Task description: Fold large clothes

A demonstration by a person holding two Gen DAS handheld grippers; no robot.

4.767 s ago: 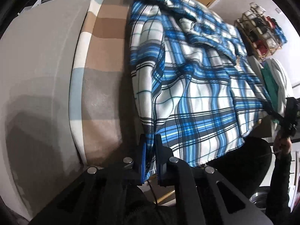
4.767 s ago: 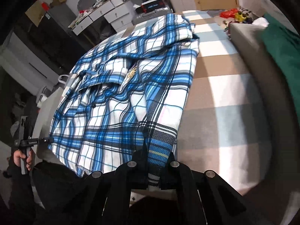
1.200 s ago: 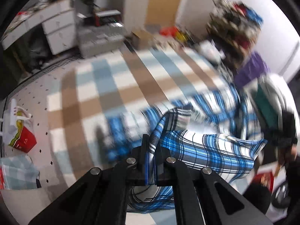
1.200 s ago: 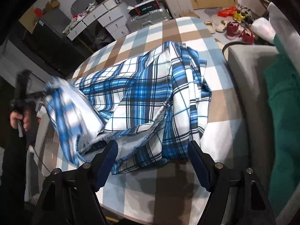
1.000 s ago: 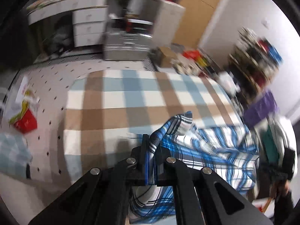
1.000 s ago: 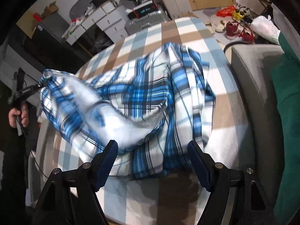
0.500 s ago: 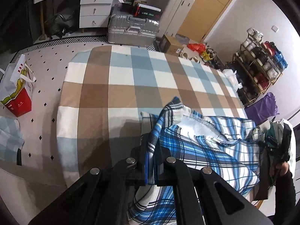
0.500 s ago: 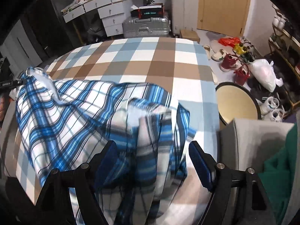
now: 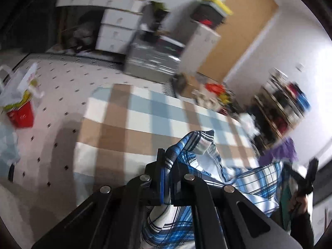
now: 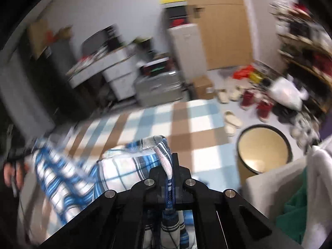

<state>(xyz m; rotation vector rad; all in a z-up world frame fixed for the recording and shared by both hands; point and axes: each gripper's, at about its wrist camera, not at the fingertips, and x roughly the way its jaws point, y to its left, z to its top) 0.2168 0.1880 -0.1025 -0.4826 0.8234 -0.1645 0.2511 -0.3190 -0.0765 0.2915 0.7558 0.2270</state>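
Above the near edge of the checked bed cover (image 9: pixel 132 124), the blue plaid shirt (image 9: pixel 255 182) hangs between the 2 tools. The left gripper (image 9: pixel 168 178) has its fingers clenched on a folded corner of the shirt, which pokes up past the tips. The right gripper (image 10: pixel 169 178) grips another edge of the shirt (image 10: pixel 124 166), the cloth running down between its fingers. A round tan stool (image 10: pixel 263 151) stands to the right, beside the bed. Both views are blurred.
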